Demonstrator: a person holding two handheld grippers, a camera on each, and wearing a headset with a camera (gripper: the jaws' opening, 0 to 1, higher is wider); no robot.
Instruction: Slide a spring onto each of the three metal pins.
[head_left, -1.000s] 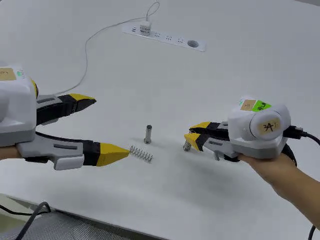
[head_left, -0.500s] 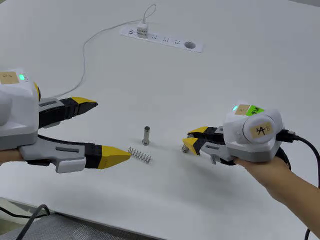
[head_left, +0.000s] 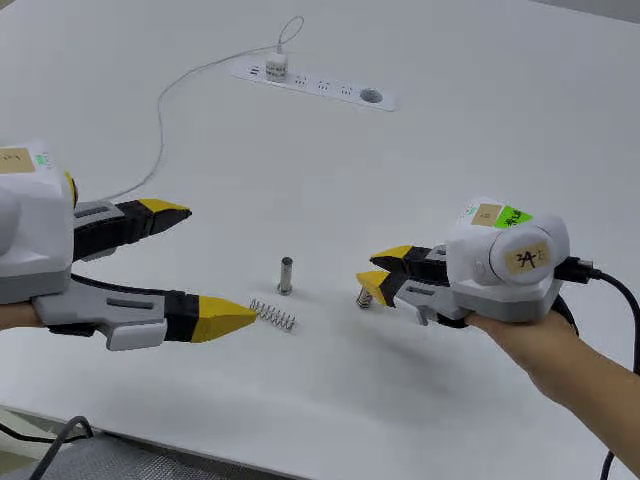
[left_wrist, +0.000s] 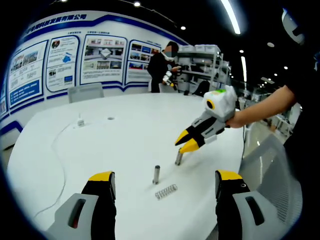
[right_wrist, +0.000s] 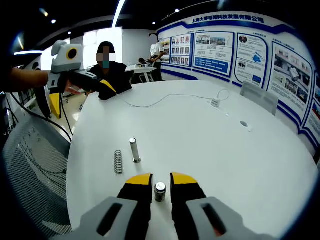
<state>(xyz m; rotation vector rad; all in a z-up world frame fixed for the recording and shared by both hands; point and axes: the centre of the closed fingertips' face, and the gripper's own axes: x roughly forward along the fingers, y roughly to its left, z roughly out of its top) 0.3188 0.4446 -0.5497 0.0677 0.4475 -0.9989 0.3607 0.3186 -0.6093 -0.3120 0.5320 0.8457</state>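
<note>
Hardly anything had moved in the last second. The left gripper (head_left: 222, 262) had its jaws wide open and empty, with the loose spring (head_left: 272, 314) lying flat on the counter (head_left: 450, 150) just beside the lower tip, near the bare pin (head_left: 286, 275). The right gripper (head_left: 366, 265) had its jaws a little apart around a short pin (head_left: 365, 297), and I could not tell if they touched it. I think the left jaws should pinch the spring's middle softly, so it cannot jump away, then stand it up over the bare pin.
</note>
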